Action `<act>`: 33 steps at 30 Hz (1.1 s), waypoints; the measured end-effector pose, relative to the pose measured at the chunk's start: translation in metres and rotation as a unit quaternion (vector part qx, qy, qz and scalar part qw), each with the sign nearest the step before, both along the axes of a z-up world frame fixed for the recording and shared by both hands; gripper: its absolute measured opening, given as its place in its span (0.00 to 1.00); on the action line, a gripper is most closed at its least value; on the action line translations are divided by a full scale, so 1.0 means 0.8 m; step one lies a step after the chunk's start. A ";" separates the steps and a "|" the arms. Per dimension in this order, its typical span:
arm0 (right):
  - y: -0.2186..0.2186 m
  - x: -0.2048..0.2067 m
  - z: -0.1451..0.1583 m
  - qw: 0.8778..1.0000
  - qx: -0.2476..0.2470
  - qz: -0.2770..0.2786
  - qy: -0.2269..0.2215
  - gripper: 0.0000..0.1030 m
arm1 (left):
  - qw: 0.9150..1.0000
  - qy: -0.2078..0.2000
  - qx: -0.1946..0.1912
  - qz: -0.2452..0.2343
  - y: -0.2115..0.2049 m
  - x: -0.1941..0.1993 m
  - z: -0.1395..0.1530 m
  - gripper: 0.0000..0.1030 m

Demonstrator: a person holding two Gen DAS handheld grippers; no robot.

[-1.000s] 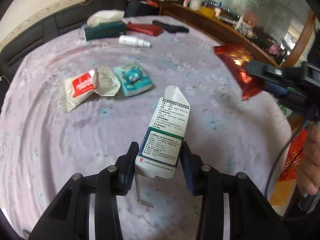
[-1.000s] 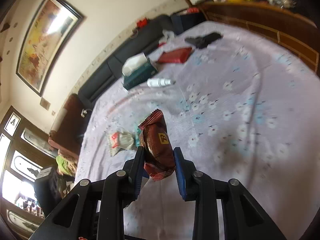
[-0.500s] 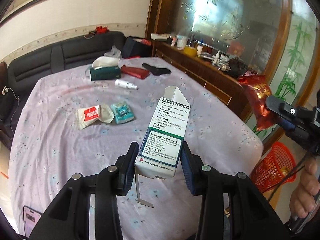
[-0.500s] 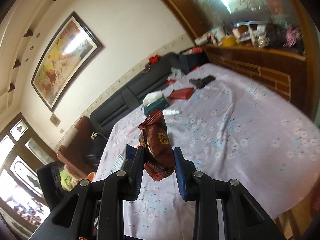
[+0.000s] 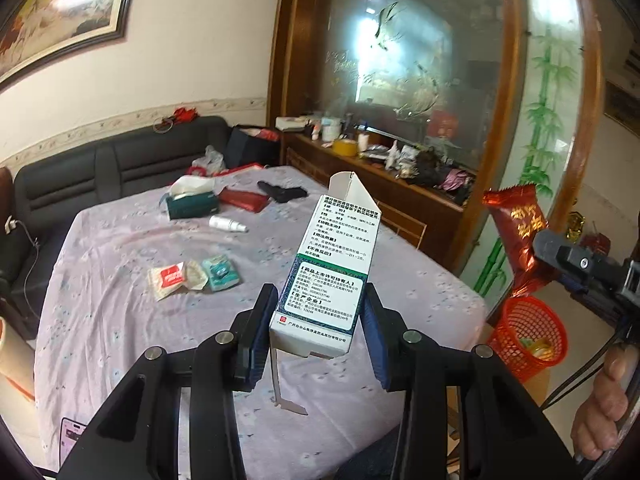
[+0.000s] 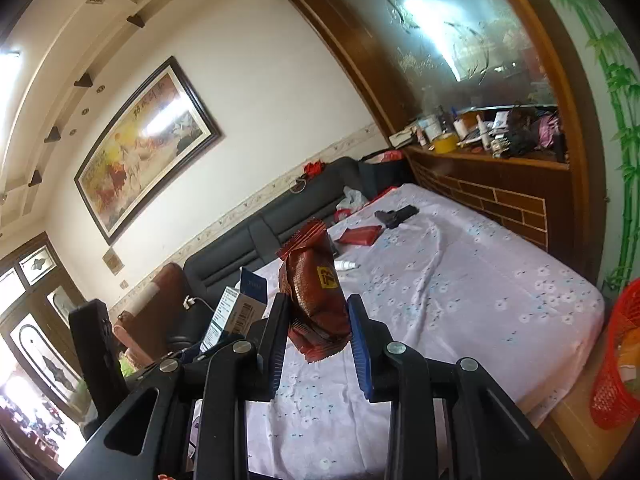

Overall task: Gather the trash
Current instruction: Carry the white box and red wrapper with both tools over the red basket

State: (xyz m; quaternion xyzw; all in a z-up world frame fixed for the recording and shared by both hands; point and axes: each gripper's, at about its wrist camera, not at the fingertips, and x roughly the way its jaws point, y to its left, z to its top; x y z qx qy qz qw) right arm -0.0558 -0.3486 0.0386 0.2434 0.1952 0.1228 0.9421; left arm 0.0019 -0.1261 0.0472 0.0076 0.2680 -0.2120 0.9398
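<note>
My left gripper (image 5: 318, 330) is shut on a white and green medicine box (image 5: 332, 272), open at the top, held high above the table. The box also shows in the right wrist view (image 6: 236, 312). My right gripper (image 6: 318, 332) is shut on a red snack wrapper (image 6: 316, 292); in the left wrist view the wrapper (image 5: 516, 232) hangs above a red mesh trash basket (image 5: 528, 332) beside the table. The basket (image 6: 616, 360) sits at the right edge of the right wrist view. A red-and-white wrapper (image 5: 170, 278) and a teal packet (image 5: 220, 272) lie on the table.
The table has a lilac floral cloth (image 5: 120, 320). At its far end lie a green tissue box (image 5: 192, 202), a white bottle (image 5: 228, 224), a red wallet (image 5: 244, 198) and a black object (image 5: 282, 192). A dark sofa (image 5: 100, 168) and a wooden cabinet (image 5: 400, 184) stand behind.
Both grippers have risen and pulled back from the table with their loads. The table now looks smaller and farther; the red basket has come into view under the snack wrapper.
</note>
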 end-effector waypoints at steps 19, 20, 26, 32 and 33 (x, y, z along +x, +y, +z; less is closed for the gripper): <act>-0.032 -0.088 0.023 0.998 -0.001 -0.054 -0.044 0.30 | 0.998 -0.046 -0.001 -0.034 -0.031 -0.057 0.040 0.39; -0.033 -0.091 0.022 0.997 0.000 -0.056 -0.045 0.30 | 0.998 -0.047 -0.002 -0.036 -0.032 -0.057 0.041 0.39; -0.040 -0.107 0.028 0.996 -0.003 -0.074 -0.050 0.30 | 0.997 -0.052 -0.003 -0.049 -0.041 -0.064 0.043 0.39; -0.048 -0.119 0.029 0.995 0.000 -0.087 -0.052 0.30 | 0.997 -0.056 0.001 -0.054 -0.046 -0.066 0.043 0.39; -0.049 -0.121 0.029 0.995 0.001 -0.089 -0.052 0.30 | 0.997 -0.056 0.001 -0.056 -0.047 -0.065 0.043 0.39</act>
